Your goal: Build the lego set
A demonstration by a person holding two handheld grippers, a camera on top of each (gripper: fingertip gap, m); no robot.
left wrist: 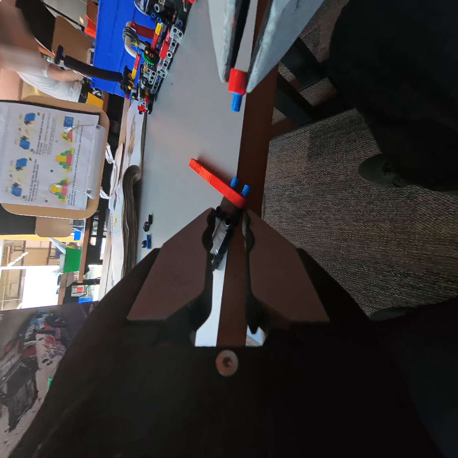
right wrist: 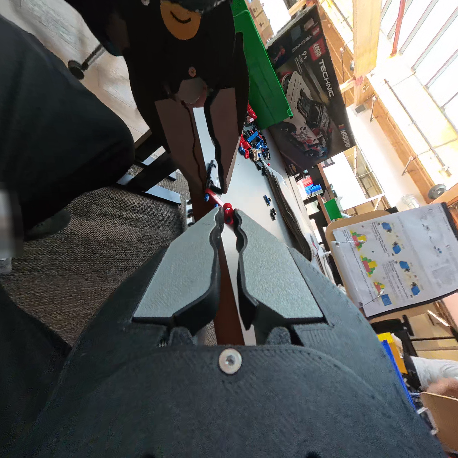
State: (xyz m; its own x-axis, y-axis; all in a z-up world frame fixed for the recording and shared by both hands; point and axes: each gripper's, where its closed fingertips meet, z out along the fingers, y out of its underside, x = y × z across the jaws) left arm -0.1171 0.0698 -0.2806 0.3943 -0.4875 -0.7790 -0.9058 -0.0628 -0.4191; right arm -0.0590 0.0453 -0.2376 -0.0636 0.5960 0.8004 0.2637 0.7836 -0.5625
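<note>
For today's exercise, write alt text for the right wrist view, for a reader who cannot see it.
The right gripper pinches a small red connector piece between its grey fingertips, just above the edge of a white table. Opposite, the left gripper has a black beam between its fingers, joined to a red beam bearing blue pins.

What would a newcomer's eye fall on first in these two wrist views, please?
Probably the right tongs, clamped on a small red connector piece with a blue pin over the white table's edge. Facing them, the left tongs grip a black beam joined to a long red beam with blue pins. Behind stands a colourful half-built brick model by a blue bin.
</note>
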